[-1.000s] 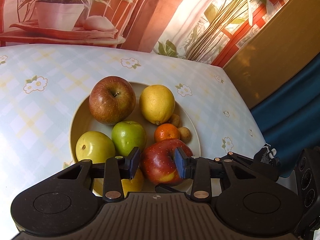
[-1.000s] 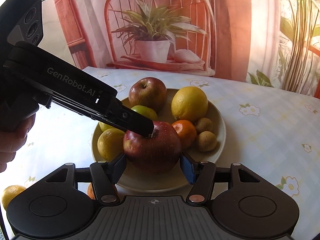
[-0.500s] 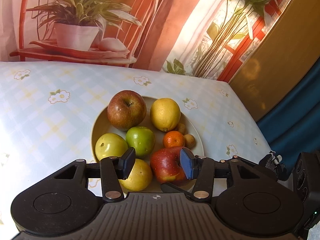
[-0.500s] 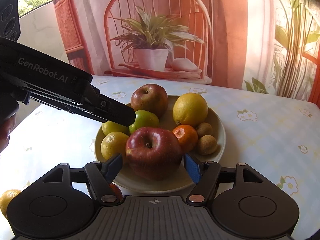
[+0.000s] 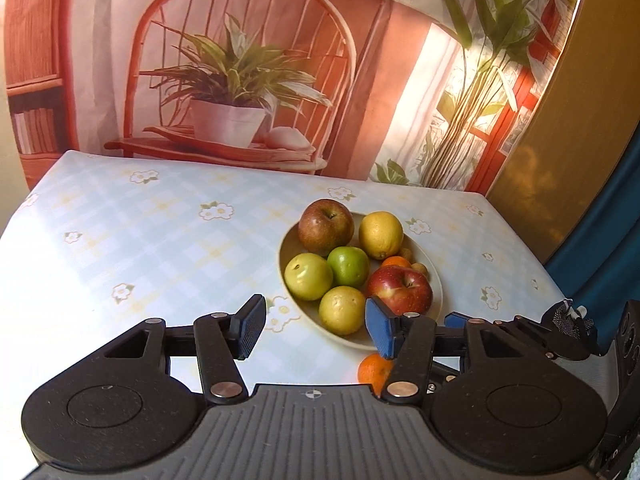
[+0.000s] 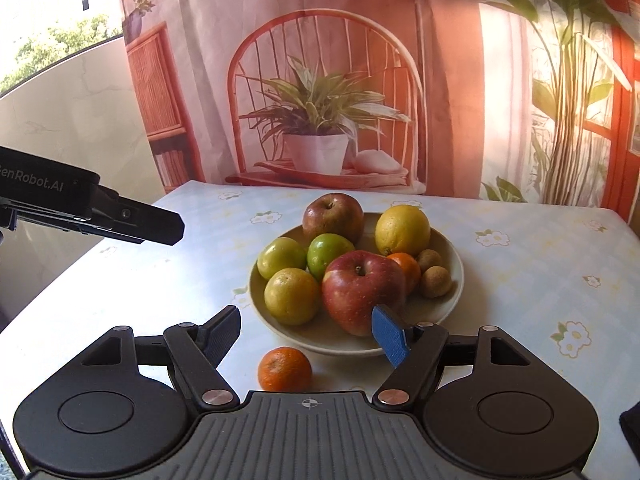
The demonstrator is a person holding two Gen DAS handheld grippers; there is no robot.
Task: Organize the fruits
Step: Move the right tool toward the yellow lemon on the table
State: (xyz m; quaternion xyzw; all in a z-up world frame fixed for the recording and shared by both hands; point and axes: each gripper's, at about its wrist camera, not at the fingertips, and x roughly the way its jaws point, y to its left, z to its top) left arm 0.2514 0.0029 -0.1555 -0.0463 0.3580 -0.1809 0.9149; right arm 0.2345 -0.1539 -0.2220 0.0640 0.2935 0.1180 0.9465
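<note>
A cream plate [image 6: 456,276] on the table holds several fruits: a big red apple [image 6: 362,290] at the front, a darker apple [image 6: 333,216], a lemon [image 6: 402,230], green and yellow-green fruits, a small orange and two brown longans. The plate also shows in the left wrist view [image 5: 438,288] with the red apple [image 5: 400,288]. A mandarin [image 6: 284,368] lies on the cloth in front of the plate, also in the left wrist view [image 5: 374,372]. My right gripper [image 6: 308,334] is open and empty above the mandarin. My left gripper [image 5: 316,330] is open and empty, left of the plate.
The table has a pale checked cloth with flowers [image 5: 160,240]. A printed backdrop of a chair and plant hangs behind it. The left gripper's finger [image 6: 132,220] reaches in over the table's left edge. A blue curtain [image 5: 600,248] is at the right.
Both grippers have opened wider and drawn back from the red apple, which stays on the plate. The left gripper moved left and away. A mandarin in front of the plate has come into view.
</note>
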